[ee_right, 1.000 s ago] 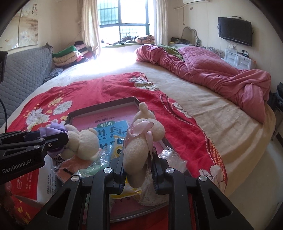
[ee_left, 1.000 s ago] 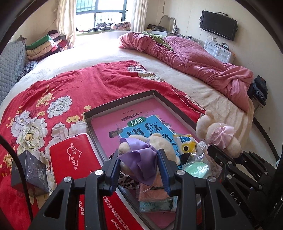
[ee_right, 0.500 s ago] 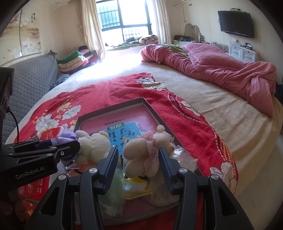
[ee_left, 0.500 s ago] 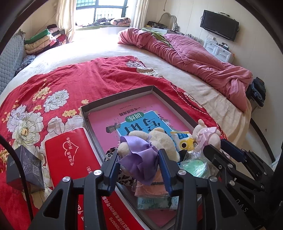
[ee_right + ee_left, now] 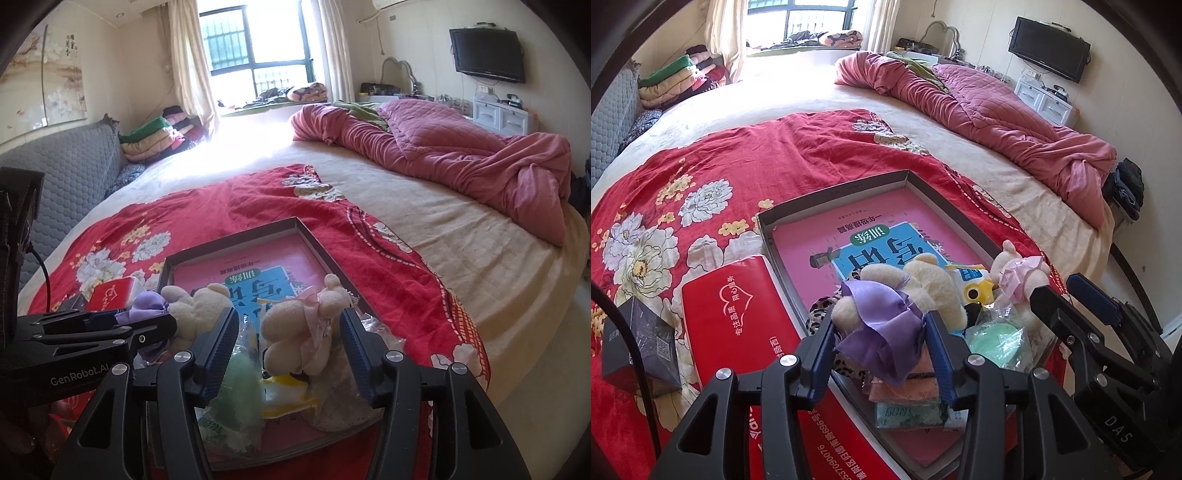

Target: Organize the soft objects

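Setting two plush bears down into the shallow grey tray (image 5: 834, 192) looks to be the step in hand, and both grippers are letting go.

The right gripper (image 5: 288, 332) has its jaws opening wide; the bear with the pink bow (image 5: 299, 332) lies between them at the tray's near right corner, on top of crinkly packets, with clear gaps to both pads, so it is already free.

The left gripper (image 5: 882, 343) is also opening, more slowly; the purple ribbon (image 5: 882, 328) of the cream bear (image 5: 923, 284) fills the narrow gap and the pads seem to brush it at most. That bear rests at the tray's near edge, over folded cloths.

Next, each hand probably needs to back straight away from the tray without snagging ribbon or plastic.

Both grippers tilt downward toward the tray, side by side, the left one nearer the red box (image 5: 738, 314) beside the tray.
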